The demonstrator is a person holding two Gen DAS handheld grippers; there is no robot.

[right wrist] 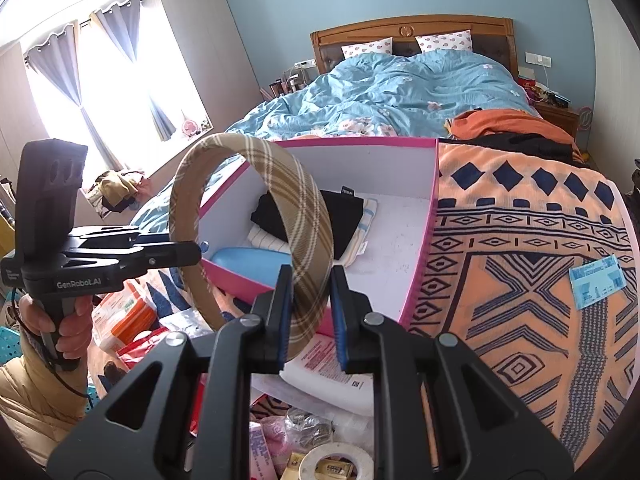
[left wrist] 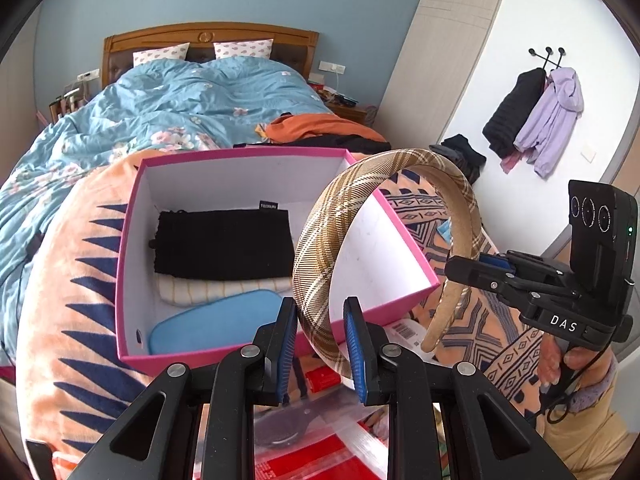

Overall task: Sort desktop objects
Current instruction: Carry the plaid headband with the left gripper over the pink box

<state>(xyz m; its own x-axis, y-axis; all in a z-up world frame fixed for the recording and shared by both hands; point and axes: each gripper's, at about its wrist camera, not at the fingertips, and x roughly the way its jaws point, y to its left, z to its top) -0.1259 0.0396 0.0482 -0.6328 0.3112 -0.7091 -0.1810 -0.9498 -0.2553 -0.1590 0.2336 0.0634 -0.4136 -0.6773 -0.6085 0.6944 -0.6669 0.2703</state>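
A tan plaid headband (left wrist: 320, 264) is held in the air in front of a pink box (left wrist: 256, 356), arched upward. My left gripper (left wrist: 320, 344) has its jaws around one end of the band. My right gripper (right wrist: 308, 312) has its jaws around the other end (right wrist: 304, 280). Each gripper shows in the other's view: the right one (left wrist: 476, 268) and the left one (right wrist: 196, 252) both pinch the band. The pink box (right wrist: 348, 142) holds a black pouch (left wrist: 224, 244), a striped cloth (left wrist: 224, 290) and a blue pad (left wrist: 216, 324).
The box stands on an orange patterned blanket (right wrist: 520, 264) at the foot of a bed with a blue quilt (left wrist: 168, 104). Packets (right wrist: 128, 316), a tape roll (right wrist: 340, 462) and plastic bags lie in front of the box. A blue card (right wrist: 598, 276) lies on the blanket.
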